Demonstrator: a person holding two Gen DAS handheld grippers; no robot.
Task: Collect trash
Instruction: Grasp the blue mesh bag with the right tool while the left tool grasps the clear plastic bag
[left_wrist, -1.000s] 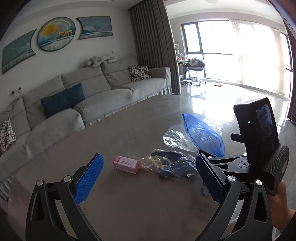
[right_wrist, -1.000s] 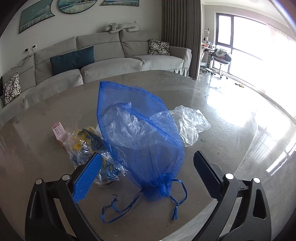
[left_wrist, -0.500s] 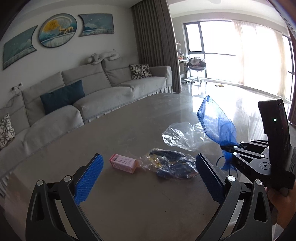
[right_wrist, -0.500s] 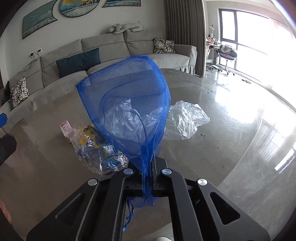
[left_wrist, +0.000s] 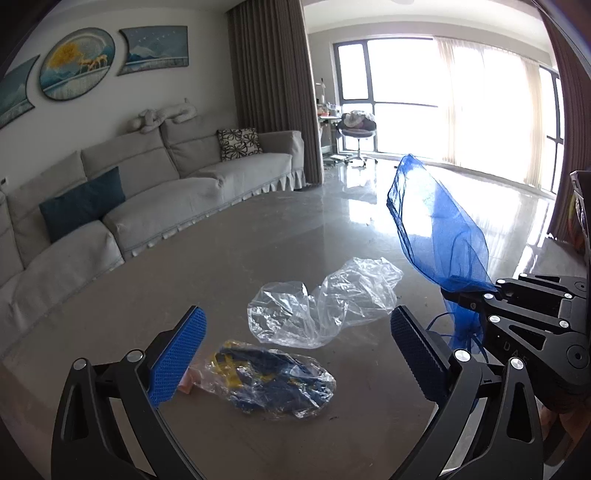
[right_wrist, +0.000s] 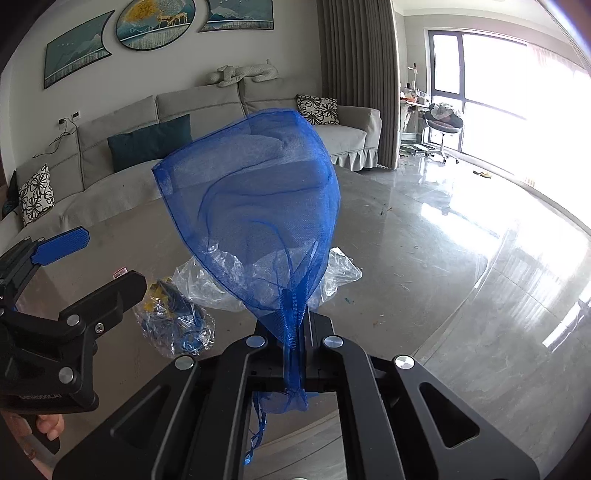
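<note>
2 tongs are working: we are pinching the blue mesh bag (right_wrist: 255, 206) near its neck in the right tongs (right_wrist: 295, 354), lifting it clear, and bringing the spread left tongs (left_wrist: 295, 354) to open its mouth.

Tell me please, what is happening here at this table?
A person is collecting trash with two handheld grippers. The right gripper is shut on the gathered neck of a blue mesh bag and holds it above the table. The left gripper is open over a crumpled wrapper with blue and yellow contents. A clear plastic bag lies just beyond.
</note>
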